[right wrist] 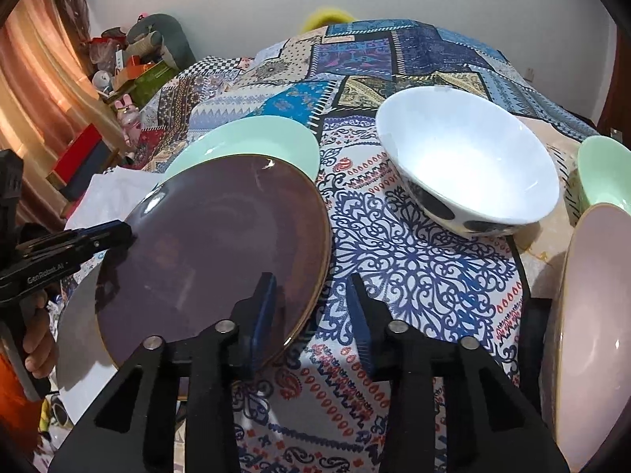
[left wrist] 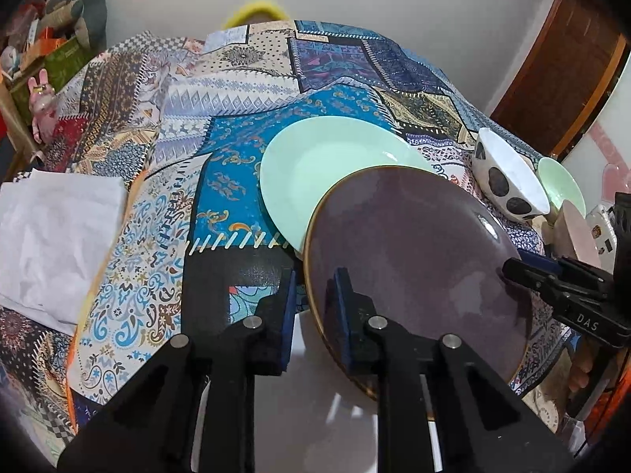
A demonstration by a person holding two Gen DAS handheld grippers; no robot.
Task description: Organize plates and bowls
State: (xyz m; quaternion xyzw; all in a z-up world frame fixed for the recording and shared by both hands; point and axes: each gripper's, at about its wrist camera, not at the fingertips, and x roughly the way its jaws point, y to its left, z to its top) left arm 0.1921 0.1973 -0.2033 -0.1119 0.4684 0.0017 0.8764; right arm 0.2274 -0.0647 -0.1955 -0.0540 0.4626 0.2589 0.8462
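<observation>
Item 1, purple plate point(left wrist: 414, 244): dark, thin gold rim, at the near edge of the surface point(right wrist: 414, 268), which is covered with a patchwork cloth. Its far rim overlaps the green plate. I have a tool at each side of it.

Item 2, left tool point(left wrist: 315, 303): black fingers, blue pads. The plate's left rim sits between them, one pad on the upper face, the other outside the rim. In the right view I see it pinching that rim, with a hand point(right wrist: 37, 347) on its handle.

Item 3, right tool point(right wrist: 311, 305): astride the plate's right rim. One pad lies on the upper face. The other stands just off the rim with cloth showing in the gap, so I read it as narrowly spread, not gripping.

Item 4, green plate point(left wrist: 323, 165): pale mint, flat on the cloth, behind and partly under the purple plate.

Item 5, spotted bowl point(right wrist: 465, 165): white inside, dark spots outside, upright, right of the plates and apart from them.

Item 6, green bowl point(right wrist: 603, 173): mint, at the far right, only partly in view.

Item 7, pink dish point(right wrist: 591, 315): pale pink, near right edge, in front of the green bowl; I cannot tell whether plate or bowl.

Item 8, white paper point(left wrist: 51, 236): crumpled sheet on the surface, well left of the plates
</observation>
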